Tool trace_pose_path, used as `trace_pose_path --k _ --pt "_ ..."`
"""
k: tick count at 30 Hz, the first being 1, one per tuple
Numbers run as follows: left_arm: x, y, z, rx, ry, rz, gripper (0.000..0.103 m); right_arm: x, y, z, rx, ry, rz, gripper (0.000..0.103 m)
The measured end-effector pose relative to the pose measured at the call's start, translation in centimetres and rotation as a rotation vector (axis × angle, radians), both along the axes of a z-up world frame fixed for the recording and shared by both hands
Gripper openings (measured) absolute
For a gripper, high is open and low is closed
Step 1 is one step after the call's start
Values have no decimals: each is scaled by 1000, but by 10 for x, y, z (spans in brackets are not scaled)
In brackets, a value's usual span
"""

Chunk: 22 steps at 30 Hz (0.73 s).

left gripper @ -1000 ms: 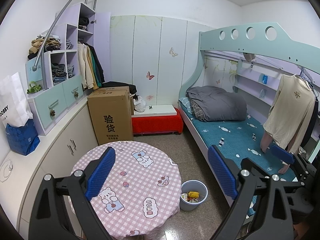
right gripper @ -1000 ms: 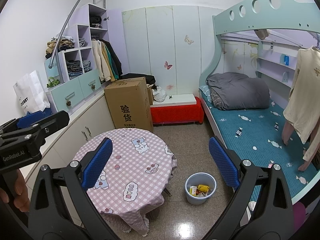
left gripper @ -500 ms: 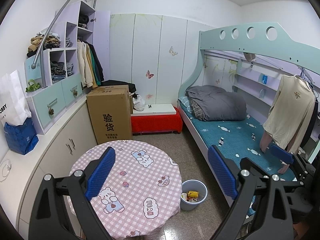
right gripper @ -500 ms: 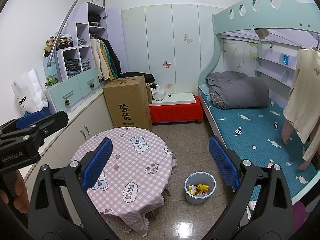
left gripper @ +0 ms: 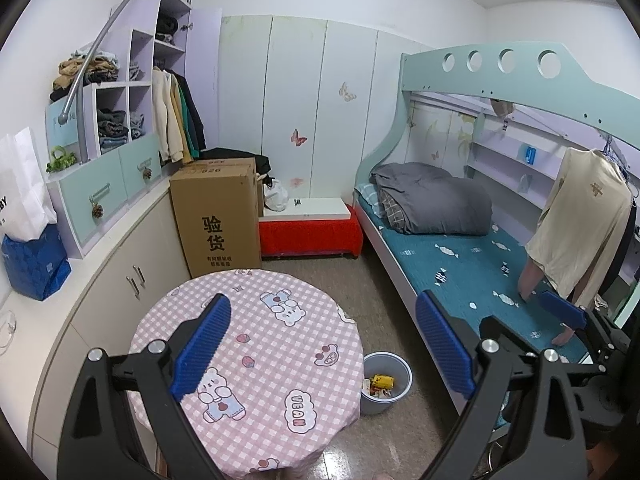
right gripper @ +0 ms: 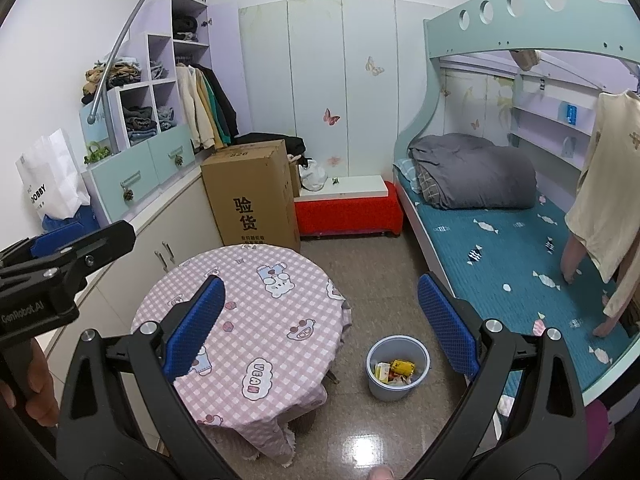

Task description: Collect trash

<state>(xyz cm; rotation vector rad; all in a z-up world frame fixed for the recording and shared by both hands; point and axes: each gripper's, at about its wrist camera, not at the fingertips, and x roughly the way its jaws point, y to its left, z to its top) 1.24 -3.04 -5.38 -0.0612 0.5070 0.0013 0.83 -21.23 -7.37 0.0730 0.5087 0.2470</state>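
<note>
One round bench [right gripper: 280, 304] under a pink checked cloth with bear prints. One grey plastic bin [right gripper: 398, 368] on the floor, holding several wrappers too jumbled to count. One tall brown cardboard box [right gripper: 252, 196]. One low red stool [right gripper: 348, 212] with a white top. One rolled grey quilt [right gripper: 476, 172] on one teal-sheeted bunk bed [right gripper: 512, 256]. Two butterfly stickers [right gripper: 331, 117] on the white wall panels.

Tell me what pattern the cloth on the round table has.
The tablecloth is pink-and-white checked with cartoon bears, seen best in the right wrist view.
</note>
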Motion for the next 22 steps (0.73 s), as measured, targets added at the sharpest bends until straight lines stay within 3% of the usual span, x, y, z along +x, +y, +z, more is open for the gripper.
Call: trace_pose_path --k 11,22 --pt "37 3 -18 -6 33 57 92 51 3 -17 -13 29 63 95" --pt "126 18 -49 -51 144 198 92 149 18 -45 -93 122 207 95"
